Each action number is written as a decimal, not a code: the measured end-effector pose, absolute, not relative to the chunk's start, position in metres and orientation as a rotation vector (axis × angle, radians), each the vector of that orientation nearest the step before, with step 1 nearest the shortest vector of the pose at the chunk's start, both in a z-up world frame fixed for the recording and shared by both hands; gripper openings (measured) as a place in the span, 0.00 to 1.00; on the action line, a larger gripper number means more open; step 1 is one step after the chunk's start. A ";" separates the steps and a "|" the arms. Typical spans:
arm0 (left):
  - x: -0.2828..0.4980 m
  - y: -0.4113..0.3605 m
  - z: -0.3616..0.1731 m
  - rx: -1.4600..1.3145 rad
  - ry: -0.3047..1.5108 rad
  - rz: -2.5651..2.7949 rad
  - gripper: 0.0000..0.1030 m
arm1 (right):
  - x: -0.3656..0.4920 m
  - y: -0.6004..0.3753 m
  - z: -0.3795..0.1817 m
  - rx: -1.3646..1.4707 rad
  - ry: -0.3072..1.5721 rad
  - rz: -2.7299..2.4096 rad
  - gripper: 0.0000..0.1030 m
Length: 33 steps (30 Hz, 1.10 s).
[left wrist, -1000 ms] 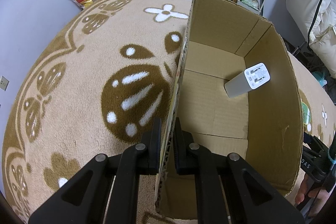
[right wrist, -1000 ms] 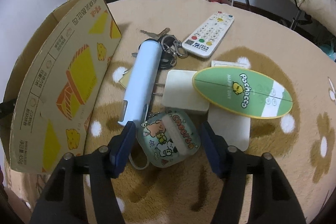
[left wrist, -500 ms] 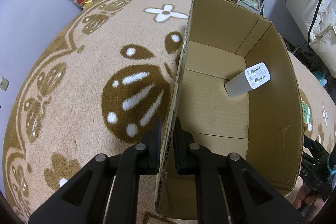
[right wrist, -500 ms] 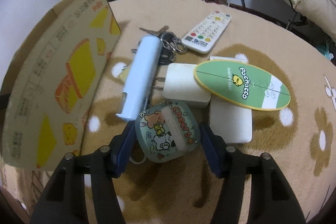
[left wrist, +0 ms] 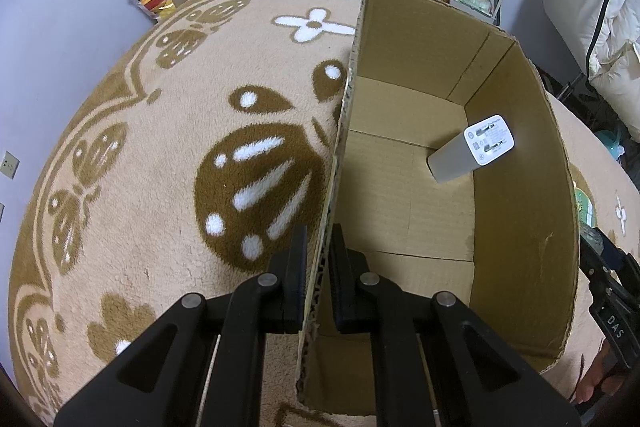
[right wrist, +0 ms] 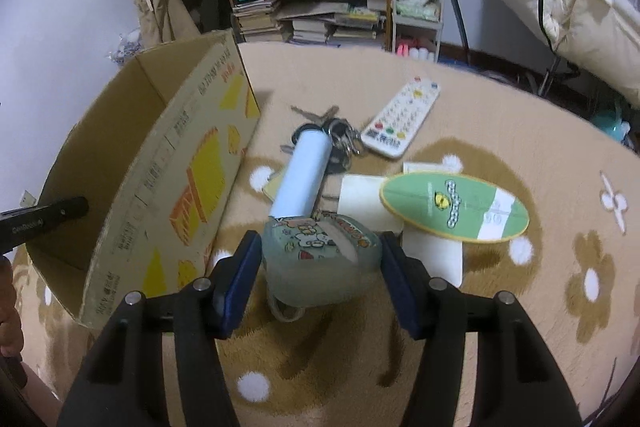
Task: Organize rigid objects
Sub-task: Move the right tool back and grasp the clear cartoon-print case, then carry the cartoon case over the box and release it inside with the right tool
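Where shelves (right wrist: 320, 7) crowd wall, patterned rug (left wrist: 160, 187) bears cardboard box (left wrist: 520, 227), seemingly tilted.

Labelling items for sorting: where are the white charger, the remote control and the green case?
white charger (left wrist: 489, 145), left wrist view, labelled end.
remote control (right wrist: 401, 117), right wrist view, keypad.
green case (right wrist: 320, 261), right wrist view, printed face.
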<state>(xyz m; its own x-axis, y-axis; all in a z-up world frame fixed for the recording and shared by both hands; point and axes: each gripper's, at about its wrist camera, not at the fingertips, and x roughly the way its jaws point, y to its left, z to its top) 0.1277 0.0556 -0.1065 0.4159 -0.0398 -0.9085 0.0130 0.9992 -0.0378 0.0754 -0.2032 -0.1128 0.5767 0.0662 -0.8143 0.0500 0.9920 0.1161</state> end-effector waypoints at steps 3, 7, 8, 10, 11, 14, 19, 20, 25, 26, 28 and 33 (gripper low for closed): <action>0.128 0.057 -0.106 -0.029 1.143 -0.034 0.09 | 0.075 -0.204 -0.106 0.144 0.936 0.010 0.62; 0.128 0.057 -0.107 -0.028 1.142 -0.032 0.09 | 0.076 -0.210 -0.087 0.177 0.893 0.004 0.62; 0.128 0.057 -0.107 -0.029 1.143 -0.032 0.09 | 0.076 -0.211 -0.084 0.181 0.886 0.003 0.62; 0.128 0.057 -0.107 -0.031 1.143 -0.032 0.09 | 0.076 -0.212 -0.072 0.188 0.861 0.002 0.62; 0.128 0.057 -0.107 -0.031 1.144 -0.031 0.09 | 0.078 -0.213 -0.067 0.191 0.853 0.005 0.62; 0.128 0.057 -0.107 -0.030 1.143 -0.032 0.09 | 0.083 -0.211 -0.045 0.193 0.810 0.028 0.62; 0.128 0.057 -0.107 -0.027 1.143 -0.031 0.10 | 0.097 -0.198 -0.017 0.186 0.760 0.070 0.62; 0.128 0.057 -0.107 -0.027 1.144 -0.031 0.10 | 0.102 -0.193 -0.012 0.181 0.750 0.083 0.62; 0.128 0.058 -0.107 -0.034 1.144 -0.032 0.10 | 0.120 -0.166 0.008 0.159 0.718 0.144 0.62; 0.128 0.058 -0.107 -0.034 1.145 -0.032 0.10 | 0.122 -0.162 0.010 0.151 0.716 0.156 0.62; 0.128 0.058 -0.107 -0.034 1.144 -0.032 0.10 | 0.126 -0.150 0.013 0.131 0.711 0.175 0.62; 0.128 0.058 -0.106 -0.035 1.145 -0.031 0.10 | 0.138 -0.122 0.010 0.085 0.731 0.220 0.62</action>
<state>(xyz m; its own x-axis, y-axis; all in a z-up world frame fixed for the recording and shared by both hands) 0.1278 0.0578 -0.1063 0.4130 -0.0432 -0.9097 0.0069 0.9990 -0.0443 0.1380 -0.1219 0.0102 0.7226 0.2289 -0.6523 -0.1696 0.9734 0.1538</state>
